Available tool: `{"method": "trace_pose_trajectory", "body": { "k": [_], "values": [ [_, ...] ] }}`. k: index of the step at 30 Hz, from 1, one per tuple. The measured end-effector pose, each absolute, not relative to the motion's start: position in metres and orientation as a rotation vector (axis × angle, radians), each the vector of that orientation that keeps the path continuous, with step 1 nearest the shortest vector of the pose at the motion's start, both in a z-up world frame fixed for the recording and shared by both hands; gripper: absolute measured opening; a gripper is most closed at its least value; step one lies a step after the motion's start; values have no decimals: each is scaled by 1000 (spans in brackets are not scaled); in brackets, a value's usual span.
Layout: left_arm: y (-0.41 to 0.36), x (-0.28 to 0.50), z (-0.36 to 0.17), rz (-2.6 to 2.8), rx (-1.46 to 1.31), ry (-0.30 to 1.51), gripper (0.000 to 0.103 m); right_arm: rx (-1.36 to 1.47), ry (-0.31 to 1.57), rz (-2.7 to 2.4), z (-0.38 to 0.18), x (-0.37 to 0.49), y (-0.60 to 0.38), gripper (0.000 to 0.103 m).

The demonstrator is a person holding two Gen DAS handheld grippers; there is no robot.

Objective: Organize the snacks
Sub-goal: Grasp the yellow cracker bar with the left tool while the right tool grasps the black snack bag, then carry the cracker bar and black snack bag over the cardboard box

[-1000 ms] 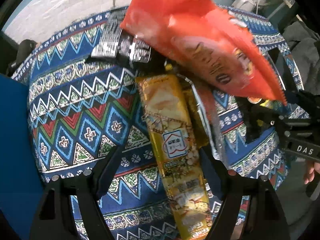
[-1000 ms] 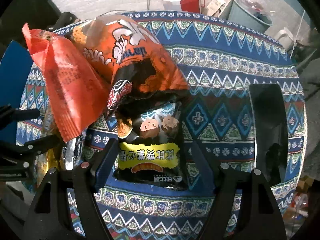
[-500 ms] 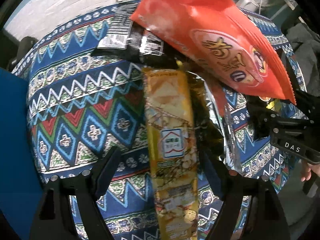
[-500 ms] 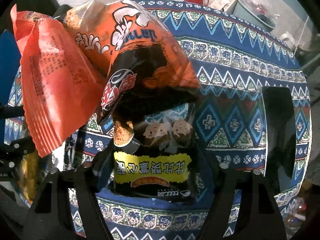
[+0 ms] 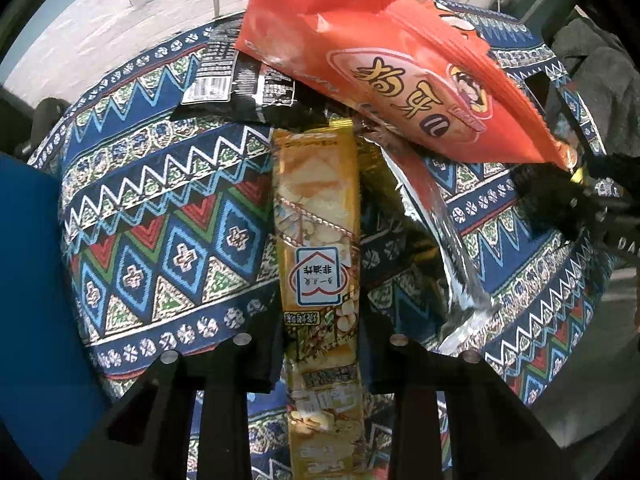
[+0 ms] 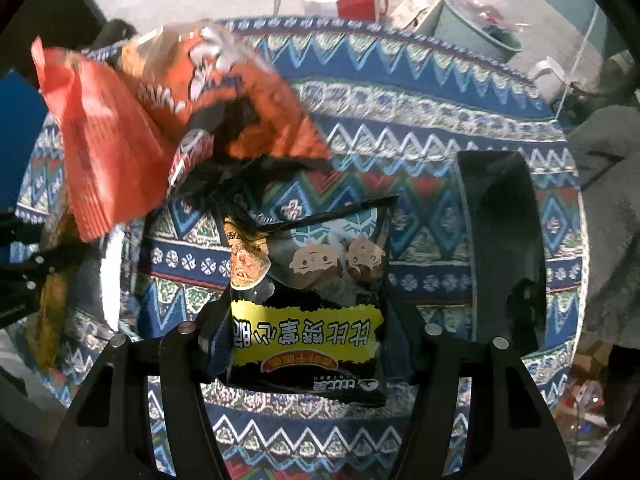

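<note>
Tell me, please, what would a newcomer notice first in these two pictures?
First, the big orange-red snack bag at the top of the left wrist view, lying over the other packets. Next, the long yellow packet that the left gripper has just closed on, and the black packet with a yellow label between the right gripper's fingers, all above a bright patterned tablecloth.

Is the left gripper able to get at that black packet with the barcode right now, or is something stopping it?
Probably not yet. The left gripper is shut on the long yellow snack pack, so its jaws are occupied. The black barcode packet also lies partly under the red-orange bag.
</note>
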State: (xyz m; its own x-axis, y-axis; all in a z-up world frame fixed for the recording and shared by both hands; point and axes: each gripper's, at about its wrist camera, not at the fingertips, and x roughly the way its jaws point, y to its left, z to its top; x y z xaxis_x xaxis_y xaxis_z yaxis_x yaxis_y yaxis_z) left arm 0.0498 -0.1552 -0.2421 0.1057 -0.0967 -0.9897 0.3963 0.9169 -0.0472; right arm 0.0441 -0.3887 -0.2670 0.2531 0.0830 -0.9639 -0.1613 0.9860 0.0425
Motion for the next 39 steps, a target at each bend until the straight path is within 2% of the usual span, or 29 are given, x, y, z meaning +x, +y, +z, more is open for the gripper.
{"method": "trace_pose_trajectory", "body": {
  "k": [12, 17, 39],
  "values": [
    [-121, 17, -212, -375, 287, 1381, 29, -64, 1208, 171, -217, 35, -375, 63],
    [-106, 3, -184, -363, 291, 1339, 29, -69, 1168, 197, -201, 32, -360, 63],
    [-68, 18, -98, -313, 266, 1148, 29, -113, 1015, 320, -134, 36, -292, 63]
  ]
}}
